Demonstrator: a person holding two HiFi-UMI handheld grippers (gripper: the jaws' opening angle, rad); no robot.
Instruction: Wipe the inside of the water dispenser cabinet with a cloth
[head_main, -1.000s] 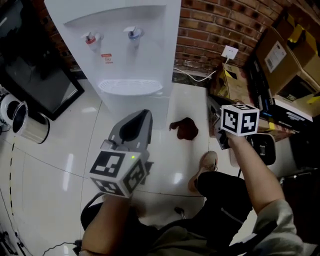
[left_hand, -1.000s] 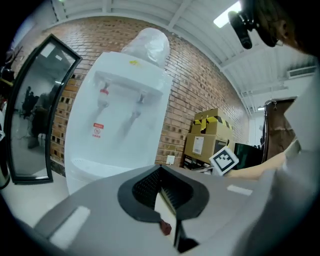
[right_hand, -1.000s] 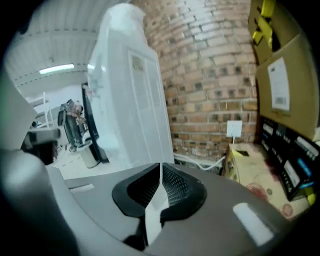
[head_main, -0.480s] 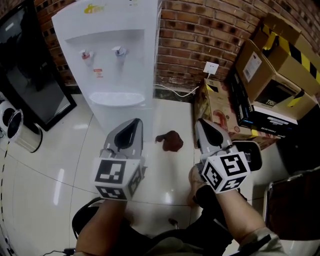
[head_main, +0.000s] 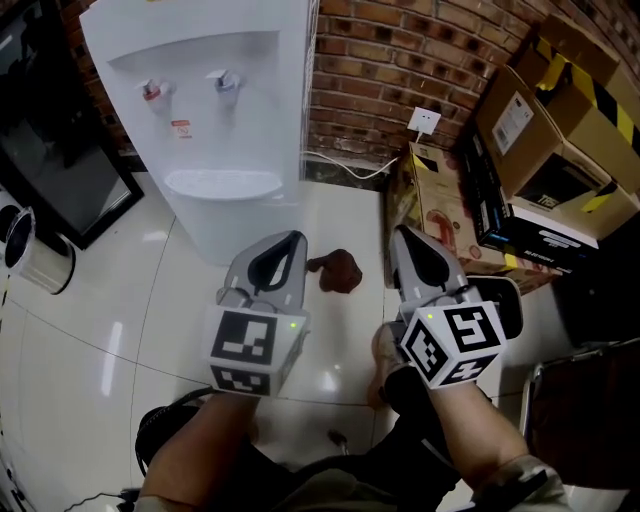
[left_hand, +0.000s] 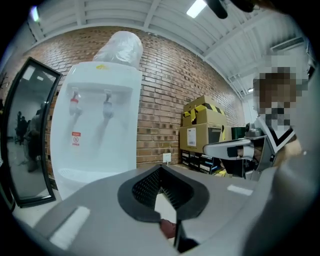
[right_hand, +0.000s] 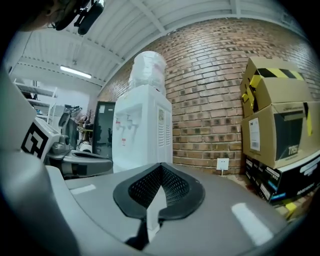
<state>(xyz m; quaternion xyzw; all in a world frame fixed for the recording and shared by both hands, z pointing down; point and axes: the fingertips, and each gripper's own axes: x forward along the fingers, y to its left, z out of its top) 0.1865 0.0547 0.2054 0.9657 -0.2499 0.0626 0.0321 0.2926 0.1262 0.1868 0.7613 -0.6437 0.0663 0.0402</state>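
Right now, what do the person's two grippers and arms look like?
Both the left gripper and right gripper are grey tapered shells with black ribbed pads. Each carries a white cube printed with black square markers and a small green light. Forearms are bare; a greyish sleeve shows on the right arm.

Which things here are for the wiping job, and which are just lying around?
For the job: water dispenser, brown cloth on the floor, left gripper and right gripper (both shut, empty).
Just lying about: cardboard boxes, wall socket, metal container.
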